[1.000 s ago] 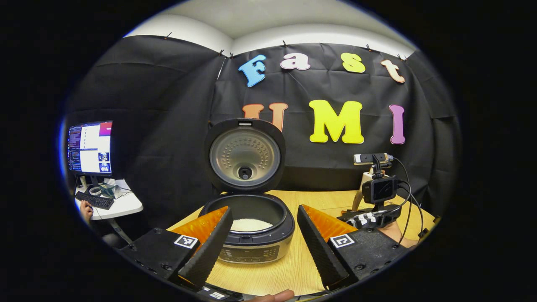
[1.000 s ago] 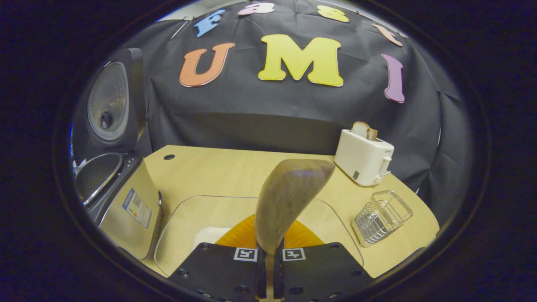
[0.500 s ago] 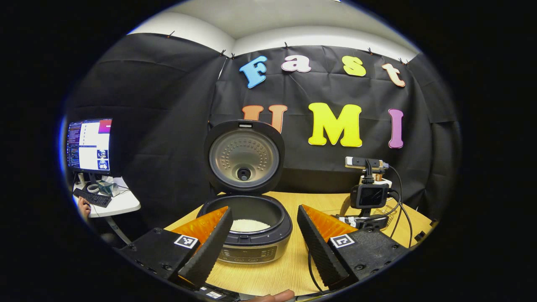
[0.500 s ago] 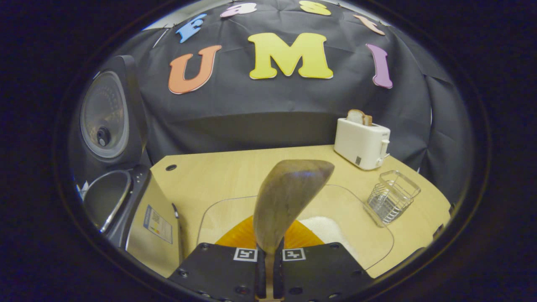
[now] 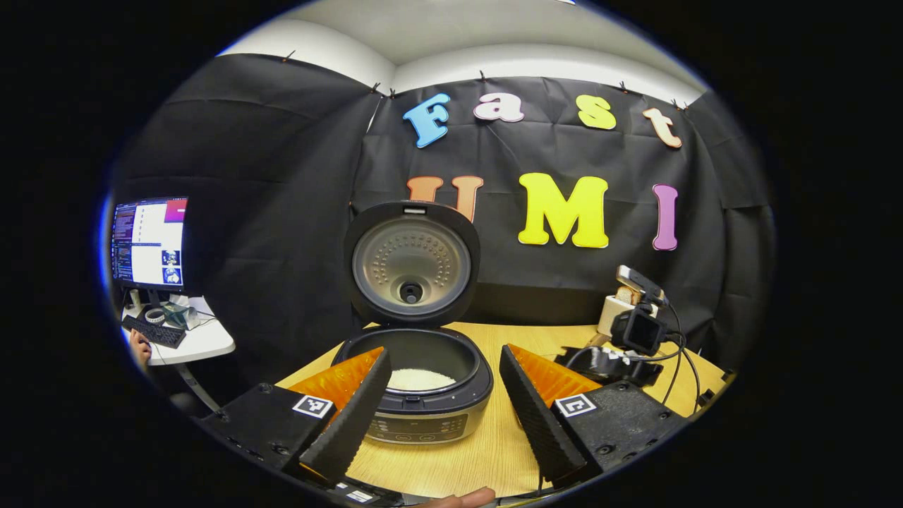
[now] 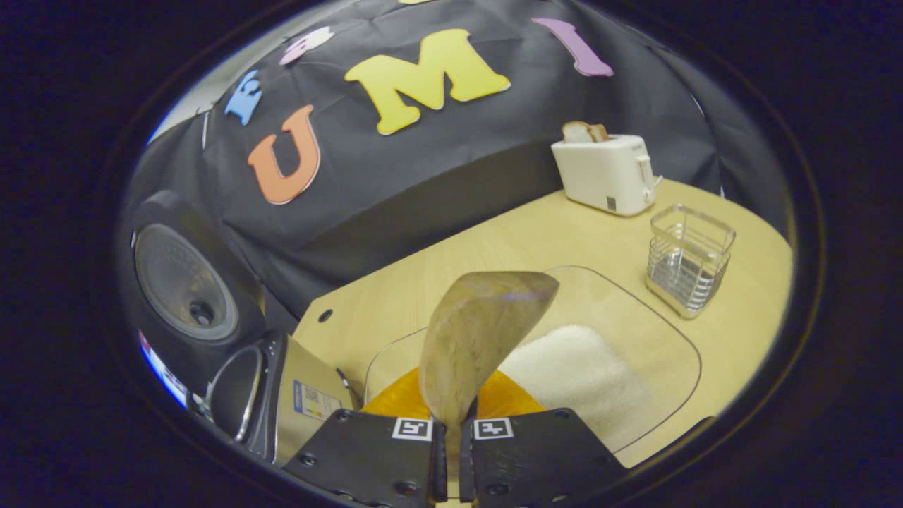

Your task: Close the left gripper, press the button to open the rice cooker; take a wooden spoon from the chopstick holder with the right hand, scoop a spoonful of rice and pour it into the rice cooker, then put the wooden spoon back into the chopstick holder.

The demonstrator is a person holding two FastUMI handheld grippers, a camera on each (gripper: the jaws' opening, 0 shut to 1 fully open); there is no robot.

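Two grippers are in play over one wooden table [image 6: 437, 275]; largest first, the rice cooker [image 5: 423, 395] is seen dead ahead of the left gripper [image 5: 441, 416], framed between its two fingers, lid [image 5: 413, 261] thrown up and white rice lying in the pot; its weight is judged ample, so no shifting is expected if it is brushed. The left gripper's jaws are spread wide and nothing is held between them. In the right gripper view the cooker is placed low and to the left of the right gripper [image 6: 451, 441]; a clear tray [image 6: 656, 331] with a heap of rice [image 6: 571, 374] lies just ahead and to the right of those fingers; a white toaster [image 6: 607, 173] stands far ahead to the right; the wire chopstick holder [image 6: 688, 257] is set nearer, right of the tray's far edge. The wooden spoon [image 6: 480, 335] is pinched at its handle by the right gripper, jaws drawn nearly together on it, bowl rising forward and tilted; it is judged light, stiff and somewhat smooth, so a grip low on the handle is best kept firm lest it swivel on its way into the narrow holder.
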